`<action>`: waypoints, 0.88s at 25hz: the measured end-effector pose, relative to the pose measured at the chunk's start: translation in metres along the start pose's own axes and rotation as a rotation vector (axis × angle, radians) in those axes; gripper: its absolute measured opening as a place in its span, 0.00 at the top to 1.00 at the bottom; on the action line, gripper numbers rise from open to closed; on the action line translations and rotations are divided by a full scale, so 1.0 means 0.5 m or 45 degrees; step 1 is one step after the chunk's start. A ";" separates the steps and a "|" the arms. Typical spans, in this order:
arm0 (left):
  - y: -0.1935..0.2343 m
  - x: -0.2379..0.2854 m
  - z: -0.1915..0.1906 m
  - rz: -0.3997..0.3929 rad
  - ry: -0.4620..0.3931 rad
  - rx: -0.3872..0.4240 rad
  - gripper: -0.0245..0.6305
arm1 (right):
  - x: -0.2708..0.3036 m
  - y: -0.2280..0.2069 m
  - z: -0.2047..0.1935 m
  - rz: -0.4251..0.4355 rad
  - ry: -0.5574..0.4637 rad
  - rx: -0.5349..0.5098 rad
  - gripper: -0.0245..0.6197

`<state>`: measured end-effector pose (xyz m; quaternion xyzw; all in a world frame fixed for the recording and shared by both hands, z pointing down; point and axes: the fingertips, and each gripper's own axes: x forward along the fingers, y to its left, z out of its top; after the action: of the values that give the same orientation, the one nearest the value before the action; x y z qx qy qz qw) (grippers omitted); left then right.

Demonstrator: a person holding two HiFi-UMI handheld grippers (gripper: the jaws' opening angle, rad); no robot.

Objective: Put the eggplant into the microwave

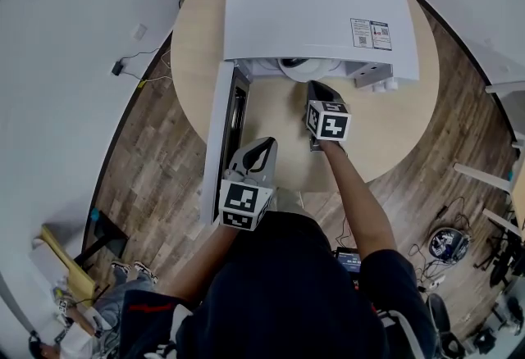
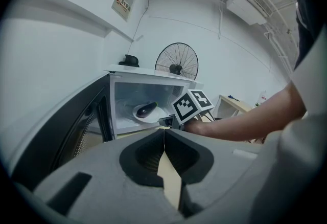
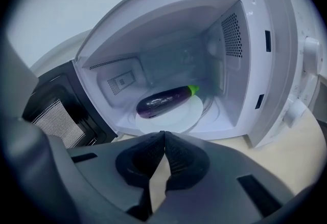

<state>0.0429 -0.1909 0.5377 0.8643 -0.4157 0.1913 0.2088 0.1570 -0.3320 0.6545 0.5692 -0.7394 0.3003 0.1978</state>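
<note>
The eggplant (image 3: 166, 101) lies on a white plate (image 3: 176, 119) inside the microwave (image 3: 240, 59), straight ahead of the right tongs (image 3: 164, 136) and just above their tips in the right gripper view. Its green stem end points to the right of those tongs and its dark body to their left. The right tongs are clenched, tip against tip, with nothing between them. They sit outside the oven mouth, near its front edge, apart from both eggplant and plate. The table (image 3: 291, 166) shows below them and to their right. The door (image 3: 53, 110) stands open on their left, with its mesh window in view.

The left tongs (image 2: 164, 133) are clenched too, their tips meeting and nothing held. Ahead of them and slightly to the left is the open oven, with the eggplant on its plate. The right tongs and their marker cube (image 2: 191, 105) are just ahead of the left tongs and a little to the right, between them and the oven mouth. They are carried on a bare arm (image 2: 245, 123) that comes in from the right. The open door runs along the left side of the left tongs. A fan (image 2: 176, 64) stands beyond the oven.

From the head view, the left tongs are beside the near end of the door, close to the person. The right tongs reach farther ahead, near the oven front.
</note>
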 end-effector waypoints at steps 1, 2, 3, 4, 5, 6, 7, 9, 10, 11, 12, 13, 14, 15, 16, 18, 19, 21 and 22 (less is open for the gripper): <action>-0.001 0.000 -0.001 0.000 0.000 -0.005 0.94 | 0.002 0.000 0.002 0.000 0.001 -0.003 0.94; -0.001 0.001 -0.001 0.000 0.000 -0.009 0.94 | 0.005 -0.001 0.004 -0.001 0.003 -0.008 0.94; -0.001 0.001 -0.002 0.002 0.000 -0.011 0.94 | 0.008 -0.001 0.005 -0.001 0.004 -0.012 0.94; 0.000 0.002 -0.002 0.003 -0.001 -0.010 0.94 | 0.011 -0.001 0.007 -0.001 0.005 -0.016 0.94; 0.001 0.003 -0.001 0.004 -0.004 -0.008 0.94 | 0.014 -0.002 0.009 -0.001 0.005 -0.019 0.94; 0.002 0.005 -0.001 0.005 -0.004 -0.008 0.94 | 0.017 -0.002 0.011 -0.001 0.004 -0.018 0.94; 0.002 0.006 0.000 0.004 -0.002 -0.011 0.94 | 0.020 -0.002 0.014 0.001 0.004 -0.017 0.94; 0.004 0.008 0.002 0.002 -0.001 -0.021 0.94 | 0.026 -0.001 0.018 0.002 0.003 -0.017 0.94; 0.004 0.009 0.002 0.001 -0.002 -0.023 0.94 | 0.029 -0.001 0.020 0.002 0.003 -0.018 0.94; 0.005 0.010 0.002 0.001 -0.003 -0.024 0.94 | 0.032 -0.002 0.023 0.001 0.003 -0.018 0.94; 0.006 0.010 0.001 0.001 -0.003 -0.025 0.94 | 0.036 -0.002 0.026 0.001 0.003 -0.016 0.94; 0.006 0.011 0.000 0.002 -0.004 -0.027 0.94 | 0.039 -0.002 0.028 0.000 0.003 -0.014 0.94; 0.007 0.011 0.000 0.003 -0.004 -0.028 0.94 | 0.042 -0.002 0.030 0.001 0.004 -0.013 0.94; 0.008 0.011 0.000 0.004 -0.004 -0.028 0.94 | 0.045 -0.001 0.032 0.003 0.005 -0.015 0.94; 0.007 0.011 0.000 0.003 -0.001 -0.030 0.94 | 0.047 0.000 0.034 0.007 0.007 -0.018 0.94; 0.006 0.011 0.002 -0.002 0.001 -0.034 0.94 | 0.050 0.001 0.037 0.014 0.009 -0.029 0.94; 0.006 0.010 0.003 -0.004 -0.001 -0.037 0.94 | 0.051 0.002 0.038 0.017 0.009 -0.033 0.94; 0.007 0.008 0.005 -0.006 -0.006 -0.045 0.94 | 0.054 0.003 0.040 0.022 0.008 -0.030 0.94; 0.007 0.008 0.005 -0.006 -0.009 -0.049 0.94 | 0.055 0.003 0.041 0.024 0.008 -0.026 0.94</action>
<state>0.0428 -0.1966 0.5381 0.8618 -0.4180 0.1798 0.2242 0.1491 -0.3655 0.6567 0.5593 -0.7470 0.2964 0.2031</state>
